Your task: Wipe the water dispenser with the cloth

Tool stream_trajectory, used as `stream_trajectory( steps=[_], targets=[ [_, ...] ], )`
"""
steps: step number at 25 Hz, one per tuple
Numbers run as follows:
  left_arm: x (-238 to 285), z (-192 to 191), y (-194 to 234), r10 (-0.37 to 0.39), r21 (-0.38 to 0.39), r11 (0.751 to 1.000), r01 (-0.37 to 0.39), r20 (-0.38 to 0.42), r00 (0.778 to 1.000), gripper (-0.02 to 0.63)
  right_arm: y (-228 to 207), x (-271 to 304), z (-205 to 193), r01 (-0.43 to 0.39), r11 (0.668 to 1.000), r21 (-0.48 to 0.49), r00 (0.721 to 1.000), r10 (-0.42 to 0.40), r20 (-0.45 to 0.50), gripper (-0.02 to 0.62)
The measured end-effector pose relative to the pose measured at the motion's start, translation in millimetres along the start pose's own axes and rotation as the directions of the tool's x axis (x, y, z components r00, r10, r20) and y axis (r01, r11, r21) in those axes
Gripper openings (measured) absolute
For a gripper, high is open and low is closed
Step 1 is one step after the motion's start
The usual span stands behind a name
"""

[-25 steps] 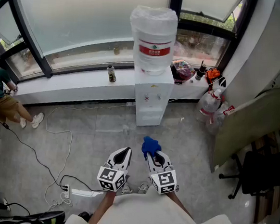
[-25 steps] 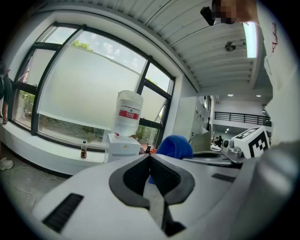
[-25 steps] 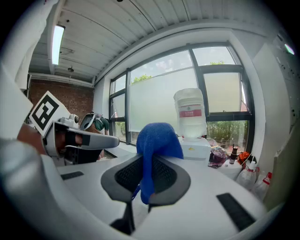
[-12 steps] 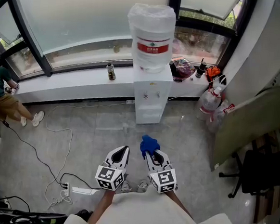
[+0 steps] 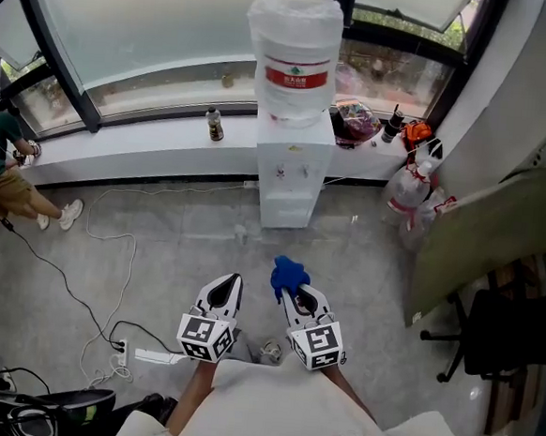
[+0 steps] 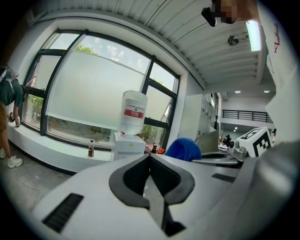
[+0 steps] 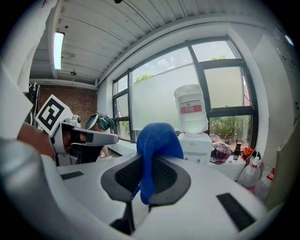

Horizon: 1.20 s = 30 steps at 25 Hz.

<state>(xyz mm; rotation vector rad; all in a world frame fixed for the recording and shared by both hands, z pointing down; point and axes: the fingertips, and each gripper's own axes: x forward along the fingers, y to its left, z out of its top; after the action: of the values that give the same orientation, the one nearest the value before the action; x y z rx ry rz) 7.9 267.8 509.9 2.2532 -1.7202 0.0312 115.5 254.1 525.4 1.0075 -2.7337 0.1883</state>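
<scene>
The right claw (image 5: 292, 297) is clenched on the blue cloth (image 5: 288, 274), and the cloth stands up in a bunch above its jaws. The left claw (image 5: 229, 284) is just beside it, with its jaws pressed together and nothing between them. Both are over the grey floor (image 5: 172, 242), well apart from the white water dispenser (image 5: 291, 181). The dispenser stands against the window ledge (image 5: 137, 147) and carries a large bottle (image 5: 293, 54) on top.

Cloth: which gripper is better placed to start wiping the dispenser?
Right. The right gripper is shut on the cloth and points toward the dispenser; the left gripper is shut and empty. Both stand about equally far from it, so the right likely only needs to advance.
</scene>
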Motion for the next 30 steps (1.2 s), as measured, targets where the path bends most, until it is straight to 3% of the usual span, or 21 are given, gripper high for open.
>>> stream_trajectory(
  steps=[15, 30],
  targets=[
    [24.5, 0.7, 24.2, 0.014, -0.006, 1.0, -0.013, 0.006, 1.0, 0.012, -16.8, 27.2, -2.5, 0.003, 1.0, 0.002, 1.0, -0.003, -0.007, 0.043],
    [138.5, 35.8, 118.3, -0.047, -0.026, 0.999, 0.047, -0.002, 0.999, 0.012, -67.1, 162.4, 22.9, 0.033, 0.999, -0.007, 0.999, -0.033, -0.039, 0.043]
  ],
)
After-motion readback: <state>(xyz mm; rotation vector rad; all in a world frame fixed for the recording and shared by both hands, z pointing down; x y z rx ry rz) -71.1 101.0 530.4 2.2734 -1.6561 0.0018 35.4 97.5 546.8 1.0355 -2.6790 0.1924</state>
